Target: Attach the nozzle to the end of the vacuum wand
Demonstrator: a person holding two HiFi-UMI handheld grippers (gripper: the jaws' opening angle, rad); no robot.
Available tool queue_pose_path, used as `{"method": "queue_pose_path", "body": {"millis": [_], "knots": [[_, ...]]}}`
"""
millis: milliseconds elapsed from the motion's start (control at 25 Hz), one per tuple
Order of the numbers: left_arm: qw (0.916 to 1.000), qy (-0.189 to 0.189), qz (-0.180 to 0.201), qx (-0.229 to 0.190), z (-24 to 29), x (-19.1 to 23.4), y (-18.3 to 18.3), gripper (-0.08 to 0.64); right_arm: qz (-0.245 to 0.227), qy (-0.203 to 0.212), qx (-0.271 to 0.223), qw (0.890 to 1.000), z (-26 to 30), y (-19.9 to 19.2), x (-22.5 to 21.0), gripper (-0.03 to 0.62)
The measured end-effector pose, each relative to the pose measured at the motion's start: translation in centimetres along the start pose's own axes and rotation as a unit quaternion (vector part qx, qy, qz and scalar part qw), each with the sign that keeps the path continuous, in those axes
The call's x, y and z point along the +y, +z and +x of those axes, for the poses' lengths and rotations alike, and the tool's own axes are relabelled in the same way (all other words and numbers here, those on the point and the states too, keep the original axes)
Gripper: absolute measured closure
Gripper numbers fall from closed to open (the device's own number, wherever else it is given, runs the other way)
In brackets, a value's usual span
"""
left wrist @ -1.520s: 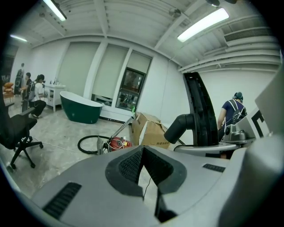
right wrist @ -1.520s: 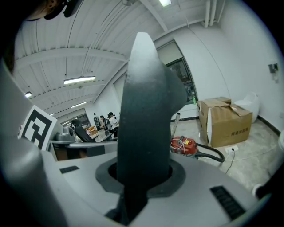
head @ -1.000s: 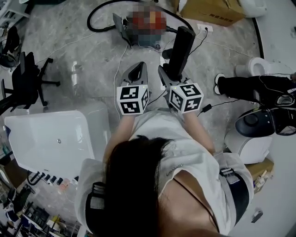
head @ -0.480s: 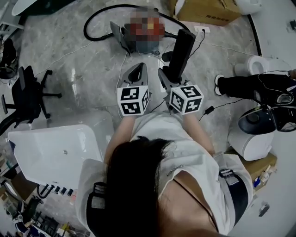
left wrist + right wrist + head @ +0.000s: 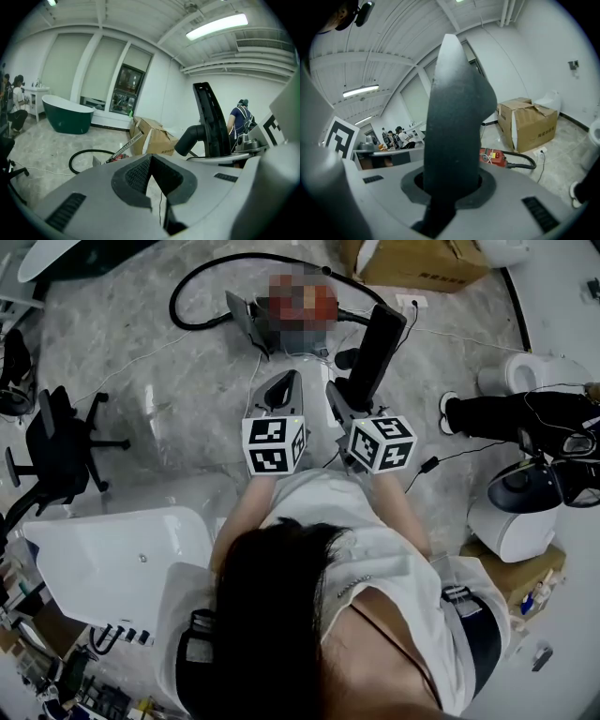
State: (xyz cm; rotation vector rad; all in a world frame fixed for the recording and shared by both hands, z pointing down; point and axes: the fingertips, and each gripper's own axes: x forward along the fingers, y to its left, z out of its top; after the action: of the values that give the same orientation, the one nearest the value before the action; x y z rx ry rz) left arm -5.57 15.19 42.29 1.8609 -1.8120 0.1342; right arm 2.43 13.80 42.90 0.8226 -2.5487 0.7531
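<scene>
Light: bright, even, from ceiling strip lamp (image 5: 216,26)
Glare: pale sheen on marble floor (image 5: 155,390)
Distortion: fisheye, dark corners in gripper views
Blur: close foreground soft

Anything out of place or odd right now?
Nothing spilled or damaged. The right tongs clamp the black nozzle; the left tongs are shut and empty. Only thin cables trail loose over the floor near the red vacuum, worth stepping around.
</scene>
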Motion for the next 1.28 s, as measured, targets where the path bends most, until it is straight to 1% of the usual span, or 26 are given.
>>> {"method": "queue_pose_path", "body": {"millis": [80,200,320,440,760,960,1280], "knots": [[1.0,-0.006,0.006,0.002,0.2,0.4,0.4,0.558,0.007,-0.005,-0.005,1.0,0.6,0.4,0.1,0.516],[0.9997,-0.017,0.019,0.002,0.7,0.9,1.1,0.559,0.004,-0.007,-0.008,1.0,1.2,0.9,0.3,0.516],[0.9989,-0.025,0.038,-0.011,1.3,1.1,2.8,0.559,0.005,-0.005,-0.013,1.0,1.5,1.3,0.5,0.515],[0.999,-0.023,0.032,-0.02,1.7,1.5,3.6,0.558,0.016,-0.003,-0.016,1.0,1.7,1.4,0.3,0.517],[0.9994,-0.019,0.028,-0.008,2.0,1.0,2.9,0.558,0.007,0.015,-0.021,1.0,1.8,2.3,0.0,0.515],[0.9997,-0.008,0.023,-0.005,3.2,1.0,2.9,0.56,0.006,0.028,-0.012,1.0,2.6,2.6,-1.0,0.516],[0.9998,0.016,0.012,0.002,6.3,1.6,3.9,0.559,0.002,0.05,-0.001,0.999,4.5,4.7,-3.4,0.517]]}}
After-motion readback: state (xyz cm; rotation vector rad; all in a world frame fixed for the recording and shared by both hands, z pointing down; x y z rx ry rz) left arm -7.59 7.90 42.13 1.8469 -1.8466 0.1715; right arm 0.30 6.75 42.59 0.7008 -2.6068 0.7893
